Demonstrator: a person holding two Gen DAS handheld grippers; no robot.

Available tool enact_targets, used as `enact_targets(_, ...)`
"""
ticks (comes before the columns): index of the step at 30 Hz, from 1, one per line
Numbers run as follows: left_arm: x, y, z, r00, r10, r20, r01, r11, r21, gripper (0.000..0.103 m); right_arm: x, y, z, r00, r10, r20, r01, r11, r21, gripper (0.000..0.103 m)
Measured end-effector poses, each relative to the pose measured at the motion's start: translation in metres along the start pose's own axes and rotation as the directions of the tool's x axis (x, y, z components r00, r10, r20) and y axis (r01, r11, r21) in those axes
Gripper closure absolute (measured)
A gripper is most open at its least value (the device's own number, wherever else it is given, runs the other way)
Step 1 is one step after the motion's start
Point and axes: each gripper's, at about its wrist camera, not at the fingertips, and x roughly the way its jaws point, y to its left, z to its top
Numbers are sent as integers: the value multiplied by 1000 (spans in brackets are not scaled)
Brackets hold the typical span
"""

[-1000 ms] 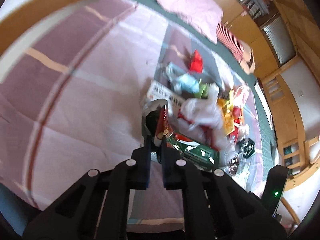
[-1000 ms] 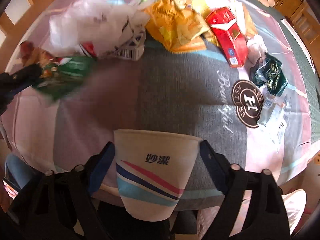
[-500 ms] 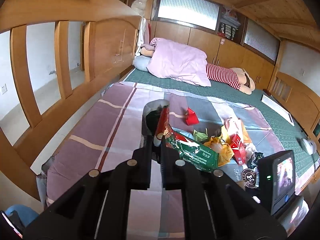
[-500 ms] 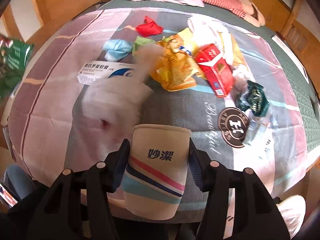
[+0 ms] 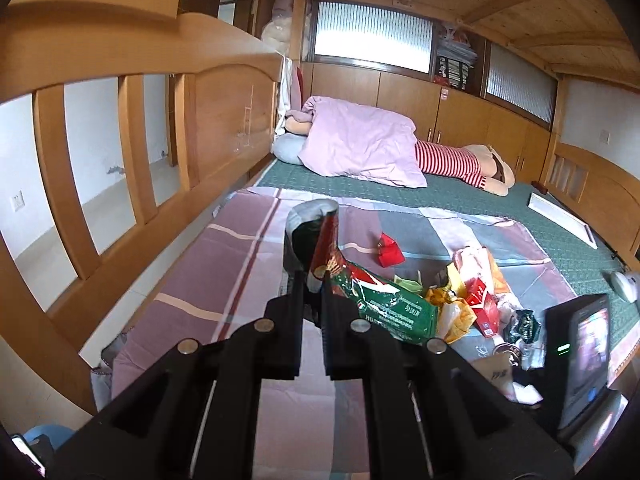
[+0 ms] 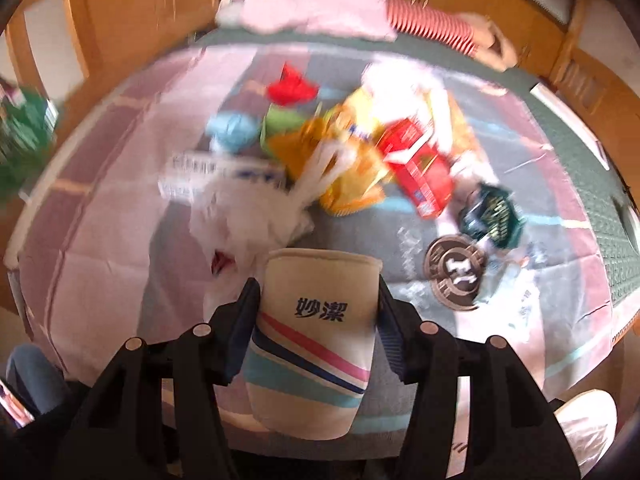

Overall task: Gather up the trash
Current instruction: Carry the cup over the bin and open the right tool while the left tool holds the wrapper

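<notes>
Both tongs are full: left gripper [image 5: 314,280] pinches the green snack wrapper [image 5: 380,304] by its crumpled end, light, crinkly, slippery. Right gripper [image 6: 318,292] clamps the paper cup [image 6: 316,336] mid-wall, easily crushed; remaining litter [image 6: 360,160] lies at twelve o'clock

Wood bed rail [image 5: 132,60], frosted windows [image 5: 372,42], daylight.

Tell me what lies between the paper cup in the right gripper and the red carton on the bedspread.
In the right wrist view, a crumpled yellow snack bag and the white plastic bag lie between the paper cup and the red carton.
</notes>
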Motion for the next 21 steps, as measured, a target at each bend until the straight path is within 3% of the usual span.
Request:
enact_targets(2,5,5,-1,998,-58,-33,56,997,-43,95,-18,-15,1,996,46,79,-51,996,67,47)
enact_targets(4,18,19,-3,977,-188,-99,171,973,-156,95,-39,-33,0,990,49,131,-66,990,128,47)
enact_targets(5,28,26,-5,948,-286,-139,250,940,-231,95,-52,-42,0,987,41,157,-63,988,141,47)
enact_targets(7,40,33,-11,901,-398,-173,330,887,-324,95,-86,-62,-3,977,-5,215,-24,991,132,47)
enact_targets(9,46,34,-15,863,-469,-185,381,847,-370,95,-110,-79,-10,970,-60,236,34,993,114,47)
enact_targets(10,46,31,-17,854,-486,-183,399,840,-367,95,-123,-90,-16,969,-97,229,75,992,100,47)
enact_targets(13,38,14,-17,833,-526,-170,458,830,-318,95,-143,-120,-42,969,-205,142,198,978,62,43)
enact_targets(15,33,-5,-21,806,-565,-176,508,813,-284,95,-144,-140,-66,964,-265,38,263,964,51,34)
enact_targets(17,29,-24,-25,778,-597,-194,545,796,-263,95,-134,-162,-94,950,-287,-122,295,954,59,25)
enact_targets(19,23,-52,-36,727,-647,-230,600,762,-244,95,-125,-180,-117,939,-264,-222,292,951,103,22)
enact_targets(21,16,-81,-47,669,-693,-270,656,720,-225,95,-131,-201,-130,940,-250,-233,300,930,211,22)
